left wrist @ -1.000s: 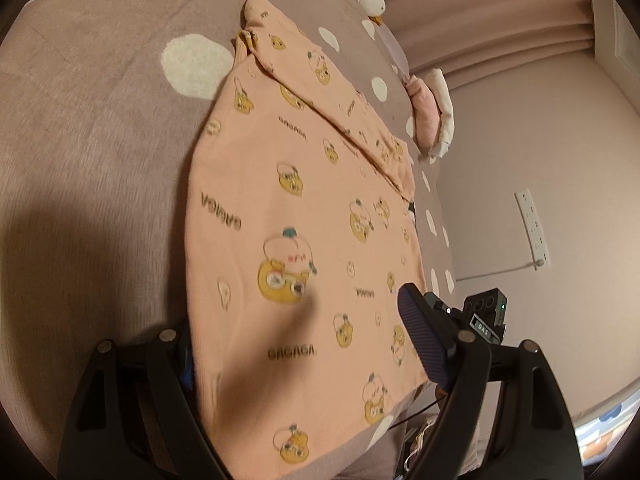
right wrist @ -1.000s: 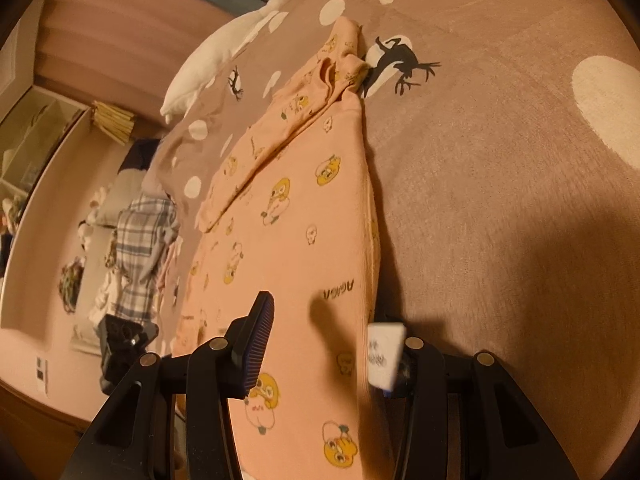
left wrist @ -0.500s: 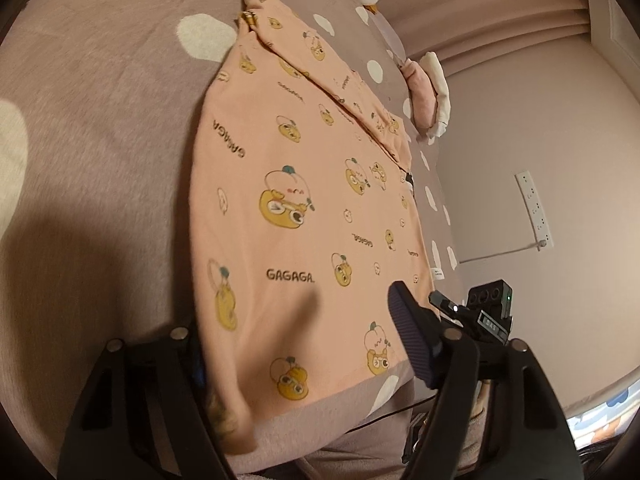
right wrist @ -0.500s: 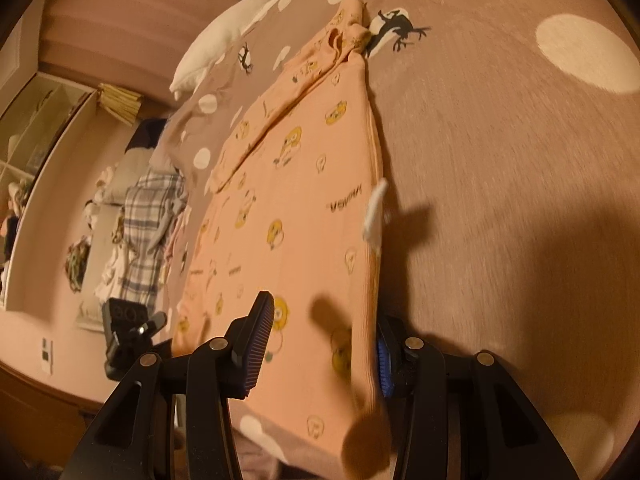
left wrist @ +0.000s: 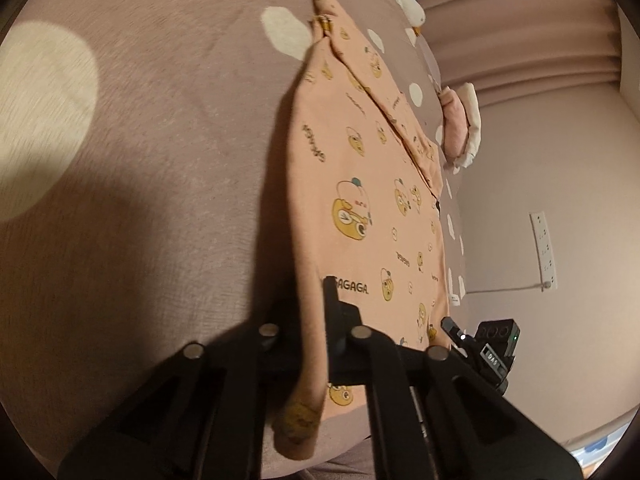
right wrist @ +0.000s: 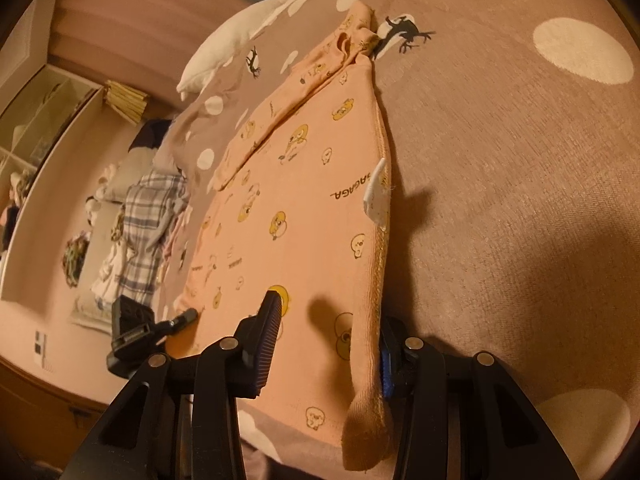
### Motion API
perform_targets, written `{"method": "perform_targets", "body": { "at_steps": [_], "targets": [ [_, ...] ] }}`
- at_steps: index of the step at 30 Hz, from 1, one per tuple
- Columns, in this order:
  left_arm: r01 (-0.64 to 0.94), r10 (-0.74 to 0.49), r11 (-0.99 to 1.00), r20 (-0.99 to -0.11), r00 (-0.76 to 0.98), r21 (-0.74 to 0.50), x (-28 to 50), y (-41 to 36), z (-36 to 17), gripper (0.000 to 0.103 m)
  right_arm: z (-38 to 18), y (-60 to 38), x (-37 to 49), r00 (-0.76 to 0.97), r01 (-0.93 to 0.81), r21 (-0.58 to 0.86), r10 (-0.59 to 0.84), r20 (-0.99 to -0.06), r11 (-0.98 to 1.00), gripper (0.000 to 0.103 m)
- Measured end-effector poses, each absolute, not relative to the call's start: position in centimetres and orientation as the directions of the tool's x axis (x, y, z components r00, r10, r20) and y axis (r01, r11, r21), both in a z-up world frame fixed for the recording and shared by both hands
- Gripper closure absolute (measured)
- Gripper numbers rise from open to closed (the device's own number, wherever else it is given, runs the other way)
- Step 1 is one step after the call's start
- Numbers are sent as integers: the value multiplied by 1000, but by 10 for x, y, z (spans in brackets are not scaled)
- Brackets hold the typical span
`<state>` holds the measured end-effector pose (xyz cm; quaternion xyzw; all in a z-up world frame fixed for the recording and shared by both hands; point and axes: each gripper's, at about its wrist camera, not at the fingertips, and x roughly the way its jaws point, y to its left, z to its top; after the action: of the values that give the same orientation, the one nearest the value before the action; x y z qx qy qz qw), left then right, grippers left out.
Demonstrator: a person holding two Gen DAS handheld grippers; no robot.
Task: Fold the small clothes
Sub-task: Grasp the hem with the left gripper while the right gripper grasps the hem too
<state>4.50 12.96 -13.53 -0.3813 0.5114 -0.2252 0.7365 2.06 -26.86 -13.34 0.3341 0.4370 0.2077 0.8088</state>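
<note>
A small peach garment (left wrist: pixel 372 184) with yellow cartoon prints and "GAGAGA" lettering lies on a brown spotted bedspread (left wrist: pixel 160 140). My left gripper (left wrist: pixel 316 320) is shut on the garment's near left edge, and the pinched cloth stands up in a ridge. In the right wrist view the garment (right wrist: pixel 304 200) lies with a white label (right wrist: pixel 376 196) on its right edge. My right gripper (right wrist: pixel 324 344) is open, its jaws straddling the garment's near right corner, with cloth between them.
The other gripper shows at the garment's far corner in each view (left wrist: pixel 492 344) (right wrist: pixel 136 328). A white plush toy (right wrist: pixel 240 36) and a plaid garment (right wrist: pixel 148 224) lie on the bed. A wall with a socket strip (left wrist: pixel 544 252) stands to the right.
My left gripper has closed on the garment's left edge and lifted it into a ridge. My right gripper has moved in around the right corner and stays open.
</note>
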Motion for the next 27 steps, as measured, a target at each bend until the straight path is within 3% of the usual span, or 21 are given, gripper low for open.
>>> {"method": "perform_targets", "body": {
  "at_steps": [5, 8, 27],
  "targets": [
    [-53, -716, 616, -586, 380, -786, 43, 127, -130, 100, -136, -271, 18, 539, -18, 707, 602, -589, 707, 84],
    [-38, -726, 604, -569, 387, -796, 40, 126, -126, 100, -137, -272, 16, 549, -7, 711, 597, -585, 703, 92],
    [105, -795, 520, -435, 422, -848, 46, 115, -90, 100, -112, -270, 17, 603, -150, 850, 728, -326, 505, 93]
  ]
}}
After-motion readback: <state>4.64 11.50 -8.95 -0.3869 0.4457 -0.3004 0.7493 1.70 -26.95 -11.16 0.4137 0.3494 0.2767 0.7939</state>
